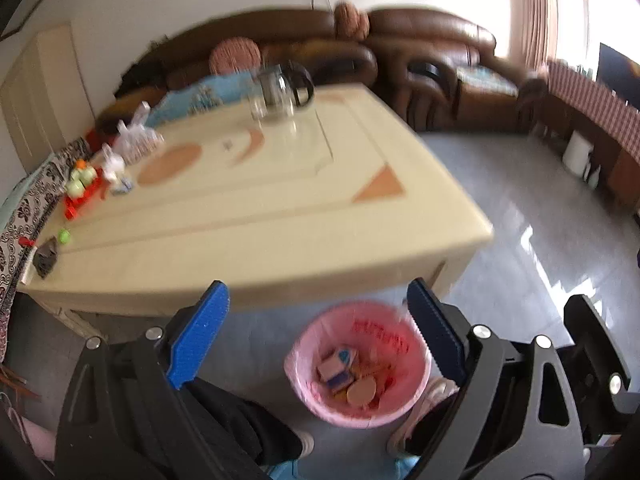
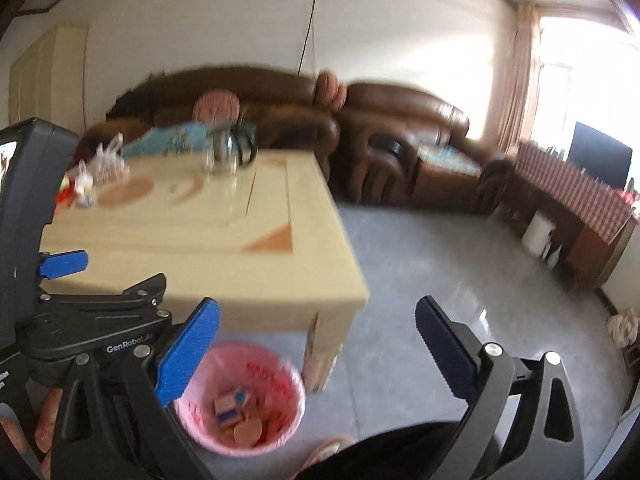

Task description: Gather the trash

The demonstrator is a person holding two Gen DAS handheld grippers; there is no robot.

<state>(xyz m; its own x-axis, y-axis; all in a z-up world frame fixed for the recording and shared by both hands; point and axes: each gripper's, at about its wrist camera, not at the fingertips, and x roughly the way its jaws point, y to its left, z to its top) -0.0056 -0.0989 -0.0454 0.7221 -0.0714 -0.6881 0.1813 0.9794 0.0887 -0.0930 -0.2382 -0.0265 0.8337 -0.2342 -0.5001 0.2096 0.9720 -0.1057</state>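
Pink-lined round trash bin (image 1: 360, 364) sits on the grey floor just beside the cream table (image 1: 256, 208) corner, likely so scraps drop straight in; boxes and wrappers already inside. Left gripper (image 1: 320, 336) hangs above it, jaws wide, empty. Right gripper (image 2: 316, 352) likewise spread, holding nothing (both views blurred).

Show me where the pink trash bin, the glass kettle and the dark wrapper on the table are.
pink trash bin (image 1: 304, 396), left wrist view, on its left rim.
glass kettle (image 1: 280, 90), left wrist view, on its body.
dark wrapper (image 1: 45, 258), left wrist view, on its middle.
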